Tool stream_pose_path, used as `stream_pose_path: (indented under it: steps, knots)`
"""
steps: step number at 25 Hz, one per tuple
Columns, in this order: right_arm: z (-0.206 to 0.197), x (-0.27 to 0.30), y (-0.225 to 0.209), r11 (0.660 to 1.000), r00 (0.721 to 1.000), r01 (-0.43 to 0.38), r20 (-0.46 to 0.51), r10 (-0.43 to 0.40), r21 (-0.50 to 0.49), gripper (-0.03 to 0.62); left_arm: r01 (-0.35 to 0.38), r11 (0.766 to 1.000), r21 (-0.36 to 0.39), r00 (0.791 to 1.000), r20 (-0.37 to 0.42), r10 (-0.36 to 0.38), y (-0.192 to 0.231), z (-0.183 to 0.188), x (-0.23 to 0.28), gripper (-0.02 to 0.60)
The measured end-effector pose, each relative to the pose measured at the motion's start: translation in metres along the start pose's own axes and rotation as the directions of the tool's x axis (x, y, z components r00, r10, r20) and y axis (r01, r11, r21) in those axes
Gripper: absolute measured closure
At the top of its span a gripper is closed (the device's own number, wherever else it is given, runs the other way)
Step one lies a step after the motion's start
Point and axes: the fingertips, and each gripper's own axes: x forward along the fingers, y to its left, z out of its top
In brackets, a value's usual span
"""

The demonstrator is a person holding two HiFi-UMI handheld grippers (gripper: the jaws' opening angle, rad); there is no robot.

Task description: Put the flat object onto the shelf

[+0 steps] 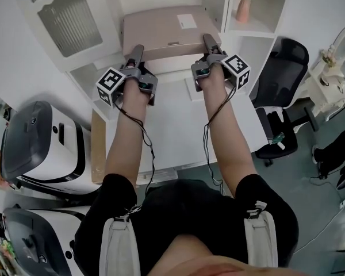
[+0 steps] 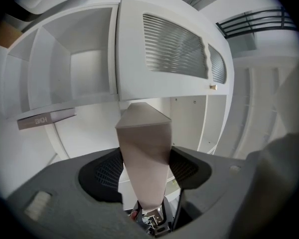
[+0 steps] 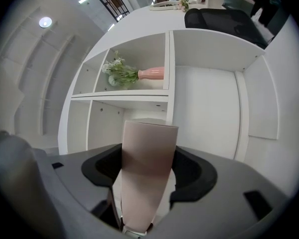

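Carrying phase, placement not done: left gripper (image 1: 137, 55) pinches the near-left edge of the flat pinkish-beige cardboard box (image 1: 167, 30), and right gripper (image 1: 210, 45) pinches the near-right edge, both sets of jaws clamped on the board. Box sits raised above the white desk (image 1: 178, 125), far end at the white shelf unit (image 1: 250, 34); can't tell if it rests on anything. Remaining, I'd judge: slide in, set down, release. Room: white machines (image 1: 46, 148) left, pink vase (image 1: 243, 8) in a cubby, black office chair (image 1: 284, 68) right.
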Motion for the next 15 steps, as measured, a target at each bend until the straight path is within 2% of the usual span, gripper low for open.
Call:
stream_pose_path:
  steps: [6,9,12,15]
  knots:
    - [0.005,0.019,0.0,0.999,0.999,0.04,0.009,-0.04,-0.023,0.293,-0.024,1.0,-0.006,1.0,0.006,0.024,0.001,0.008,0.018,0.29]
    - [0.006,0.028,0.0,0.994,0.995,0.096,0.011,-0.095,-0.059,0.289,-0.033,0.999,-0.008,0.999,0.019,0.033,0.002,0.014,0.024,0.287]
    - [0.01,0.036,0.001,0.974,0.985,0.173,0.033,-0.17,-0.144,0.271,-0.043,0.999,0.012,0.998,0.04,0.043,0.001,0.02,0.031,0.278]
    - [0.016,0.042,0.004,0.934,0.971,0.238,0.067,-0.229,-0.265,0.239,-0.064,0.998,0.004,0.997,0.046,0.064,0.004,0.025,0.04,0.252]
